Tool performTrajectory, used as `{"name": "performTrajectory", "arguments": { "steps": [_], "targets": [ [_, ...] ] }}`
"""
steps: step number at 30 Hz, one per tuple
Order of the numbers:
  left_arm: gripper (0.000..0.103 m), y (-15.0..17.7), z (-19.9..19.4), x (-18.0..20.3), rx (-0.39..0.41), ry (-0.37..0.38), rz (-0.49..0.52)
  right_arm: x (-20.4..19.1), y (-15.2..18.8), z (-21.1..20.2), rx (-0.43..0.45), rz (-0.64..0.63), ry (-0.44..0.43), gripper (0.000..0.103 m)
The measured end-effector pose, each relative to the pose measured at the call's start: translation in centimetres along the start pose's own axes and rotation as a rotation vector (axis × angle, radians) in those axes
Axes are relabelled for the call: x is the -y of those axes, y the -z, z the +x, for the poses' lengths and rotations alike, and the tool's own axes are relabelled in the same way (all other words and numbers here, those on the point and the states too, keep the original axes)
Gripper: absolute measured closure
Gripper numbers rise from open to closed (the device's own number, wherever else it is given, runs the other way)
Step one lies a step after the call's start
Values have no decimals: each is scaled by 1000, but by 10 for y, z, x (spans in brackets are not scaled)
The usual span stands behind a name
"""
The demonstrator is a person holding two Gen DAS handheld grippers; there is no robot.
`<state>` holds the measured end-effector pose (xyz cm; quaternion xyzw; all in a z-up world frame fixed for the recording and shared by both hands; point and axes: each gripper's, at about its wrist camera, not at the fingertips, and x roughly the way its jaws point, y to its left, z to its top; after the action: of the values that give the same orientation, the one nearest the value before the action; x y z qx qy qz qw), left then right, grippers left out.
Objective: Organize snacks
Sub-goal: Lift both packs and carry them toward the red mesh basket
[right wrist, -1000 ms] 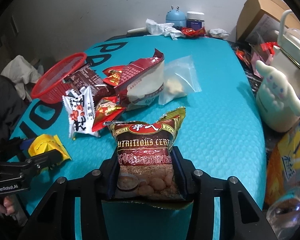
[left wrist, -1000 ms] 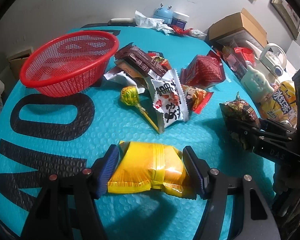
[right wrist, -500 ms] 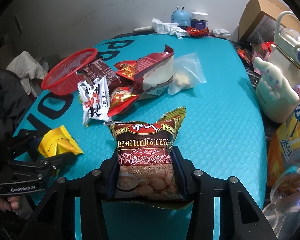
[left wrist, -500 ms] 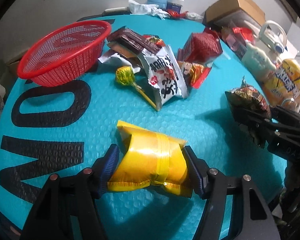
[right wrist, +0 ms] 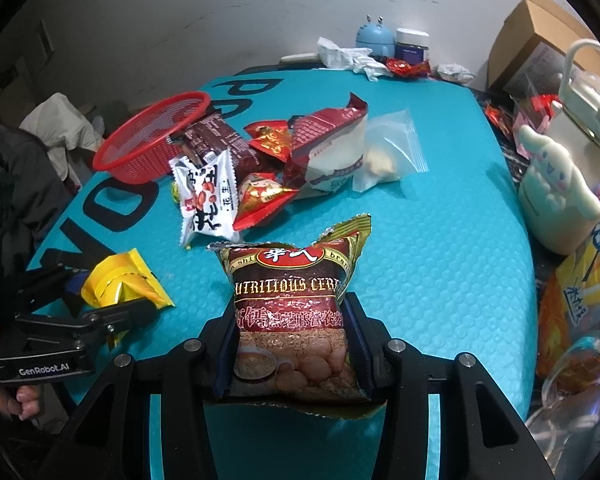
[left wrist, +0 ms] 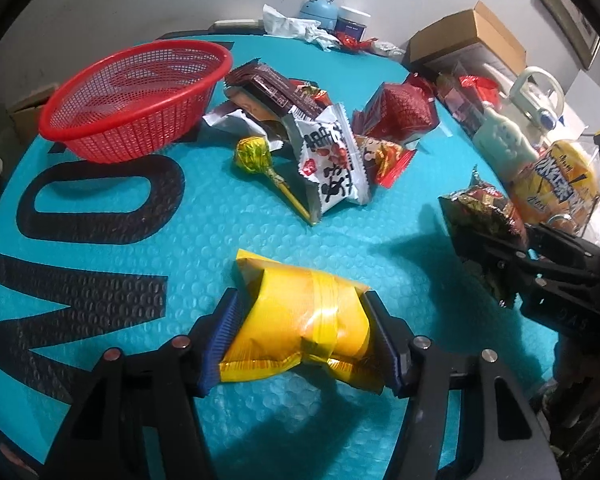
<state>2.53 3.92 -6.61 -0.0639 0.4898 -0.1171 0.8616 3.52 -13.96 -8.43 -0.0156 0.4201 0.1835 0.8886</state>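
Our left gripper (left wrist: 302, 330) has just been squeezing the yellow packet (left wrist: 300, 322); our right gripper (right wrist: 291, 344) grasps the cereal packet (right wrist: 292, 308), both near the red basket (left wrist: 136, 96) on the teal counter (left wrist: 220, 224).

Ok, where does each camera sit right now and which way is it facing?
Left wrist: on the left gripper, looking down across the teal mat toward the red basket; its jaws, just closing, pinch the yellow packet; the right gripper shows at right.
Right wrist: on the right gripper, facing the far wall; its jaws clamp the cereal packet; the left gripper and a hand show at left.
Shared: basket, yellow packet, cereal packet, snack pile.
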Motion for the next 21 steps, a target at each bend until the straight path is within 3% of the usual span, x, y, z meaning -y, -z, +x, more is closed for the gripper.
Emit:
{"name": "performTrajectory", "arguments": {
  "steps": [21],
  "targets": [
    [43, -37, -58, -3, 203, -11, 51, -38, -38, -34, 47, -142, -84, 56]
  ]
}}
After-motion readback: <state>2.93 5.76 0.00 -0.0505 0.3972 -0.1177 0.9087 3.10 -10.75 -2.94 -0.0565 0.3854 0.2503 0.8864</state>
